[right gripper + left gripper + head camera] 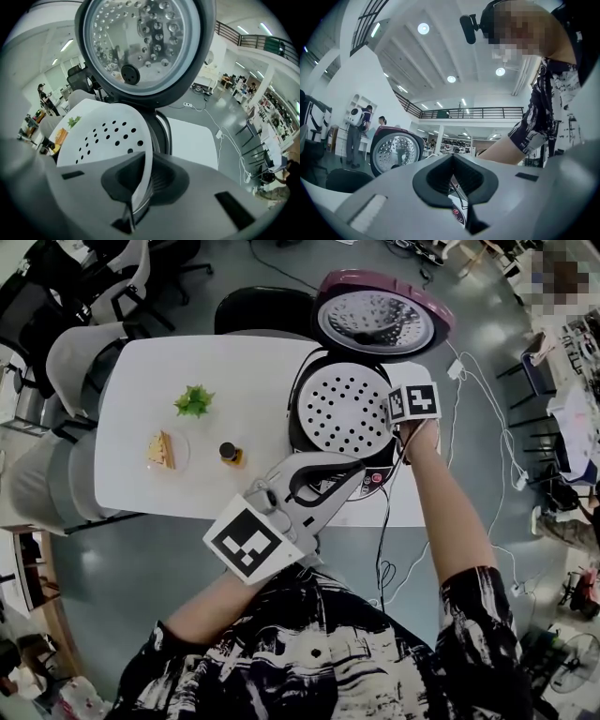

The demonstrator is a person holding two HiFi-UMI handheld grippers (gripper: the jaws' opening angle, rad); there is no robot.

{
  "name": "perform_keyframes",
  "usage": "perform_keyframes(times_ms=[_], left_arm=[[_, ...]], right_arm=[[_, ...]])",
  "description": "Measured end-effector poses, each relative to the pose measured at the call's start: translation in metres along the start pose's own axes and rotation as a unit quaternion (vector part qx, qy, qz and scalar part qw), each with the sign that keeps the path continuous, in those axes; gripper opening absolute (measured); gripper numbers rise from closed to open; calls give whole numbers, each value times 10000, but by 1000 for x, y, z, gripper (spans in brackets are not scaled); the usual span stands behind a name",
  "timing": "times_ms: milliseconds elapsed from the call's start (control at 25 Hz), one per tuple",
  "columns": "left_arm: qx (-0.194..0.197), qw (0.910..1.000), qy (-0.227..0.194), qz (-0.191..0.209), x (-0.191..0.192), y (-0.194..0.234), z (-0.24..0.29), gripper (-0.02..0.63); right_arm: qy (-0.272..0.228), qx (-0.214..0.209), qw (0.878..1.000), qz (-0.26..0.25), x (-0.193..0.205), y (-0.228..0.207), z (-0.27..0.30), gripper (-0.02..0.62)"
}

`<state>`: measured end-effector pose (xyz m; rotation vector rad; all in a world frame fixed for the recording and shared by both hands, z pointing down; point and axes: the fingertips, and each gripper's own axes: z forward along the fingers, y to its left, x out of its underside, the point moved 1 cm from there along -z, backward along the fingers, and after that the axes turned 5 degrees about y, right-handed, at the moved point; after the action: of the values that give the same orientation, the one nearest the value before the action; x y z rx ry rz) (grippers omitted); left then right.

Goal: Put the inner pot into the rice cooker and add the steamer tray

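Two grippers, one container at work. Upper centre of the head view: rice cooker (300, 427) on a white table (187, 362), lid (380, 322) open and tipped back toward the top edge, dimpled metal liner facing up. Over the cooker's mouth, the white perforated steamer tray (347, 413), covering the opening from edge to edge, with nothing lying in it. Inner pot not to be made out beneath the tray in the head view. In the right gripper view, only stacked dark and metal rims just under the tray's edge, too cramped to tell apart.

Right gripper (144, 161) at the tray's right side in the head view, pointing steeply down, jaws clenched on the tray's thin rim, which runs through the slit between the pads.

Left gripper (354, 468) at lower centre, lying level just in front of the cooker's control panel (373, 480), jaws together with nothing between them. Through the narrow slit, only the panel's red buttons.

Left of the cooker on the table: a clear plate (180, 463) bearing a wedge of toast-like food (161, 450), a small dark jar (228, 452) just beside the plate, contents unreadable, and a green sprig (194, 401) farther up. Grey chairs (80, 357) at the table's left edge.
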<state>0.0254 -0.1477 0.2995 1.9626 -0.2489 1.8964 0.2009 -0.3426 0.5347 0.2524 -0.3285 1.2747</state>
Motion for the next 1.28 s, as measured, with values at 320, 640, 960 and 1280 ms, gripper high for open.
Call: perform_keyframes(times_ms=[320, 640, 960, 1280], left_arm=[[45, 10000, -19, -26, 1, -1, -2, 5], [113, 9999, -2, 1, -1, -9, 1, 5], [132, 9999, -18, 27, -2, -11, -4, 5], [137, 9999, -6, 5, -6, -18, -1, 5]], right_arm=[[-34, 13, 9997, -255, 4, 4, 1, 80], [70, 223, 9953, -942, 5, 12, -4, 135], [82, 309, 9920, -1217, 4, 12, -12, 163], [-99, 300, 9931, -1129, 4, 3, -26, 167]])
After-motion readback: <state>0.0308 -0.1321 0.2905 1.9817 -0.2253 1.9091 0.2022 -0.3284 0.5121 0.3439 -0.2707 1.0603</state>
